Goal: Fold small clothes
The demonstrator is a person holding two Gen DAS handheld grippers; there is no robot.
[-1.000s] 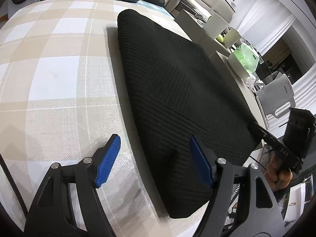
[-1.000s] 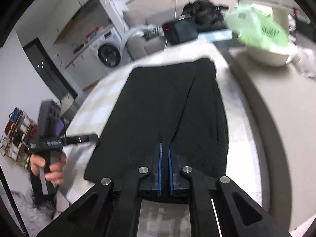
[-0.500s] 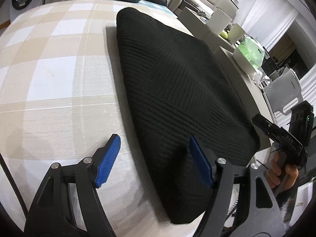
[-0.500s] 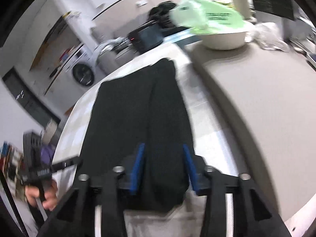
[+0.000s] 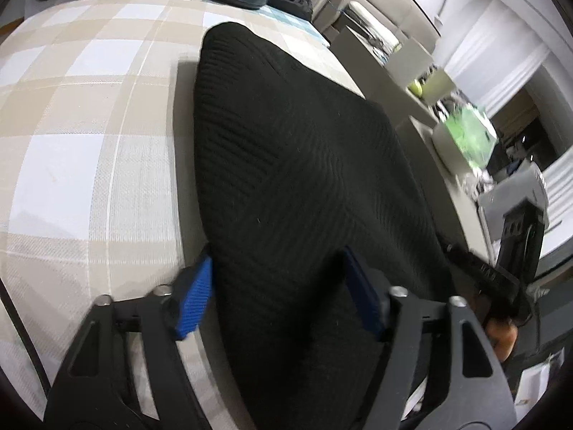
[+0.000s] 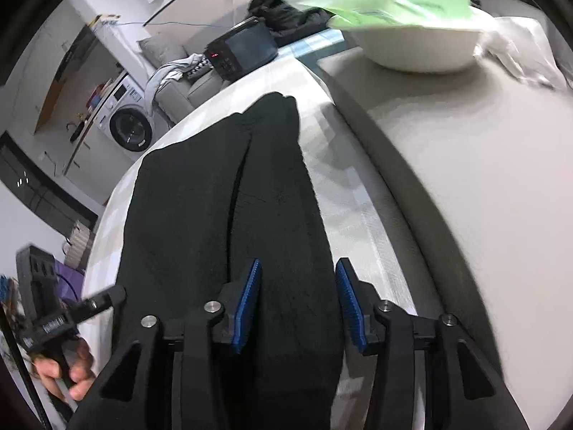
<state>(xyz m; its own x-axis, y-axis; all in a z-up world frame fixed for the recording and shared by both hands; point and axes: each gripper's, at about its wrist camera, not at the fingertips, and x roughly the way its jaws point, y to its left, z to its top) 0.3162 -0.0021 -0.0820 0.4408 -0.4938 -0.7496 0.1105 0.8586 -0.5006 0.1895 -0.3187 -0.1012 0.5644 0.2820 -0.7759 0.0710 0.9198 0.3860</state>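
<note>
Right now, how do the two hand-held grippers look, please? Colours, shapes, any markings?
Both are black plastic. The left gripper and the right gripper each have two angular fingers with triangular cut-outs, silver screws at the joints and ribbed blue pads. Seen from the side, the left one has a boxy black body and a small white label, unreadable. A thin black cable runs beside the left gripper.

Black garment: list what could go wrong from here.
1. Both tools straddle the near edge of the garment, jaws just closing, pads apparently not yet pressing. The left tool spans a wide bunch, so it may pinch unevenly.
2. The right tool sits over the folded-in strip only; lifting could open that fold.
3. The garment lies close to the table edge, so a pull toward the person may drag it off.
</note>
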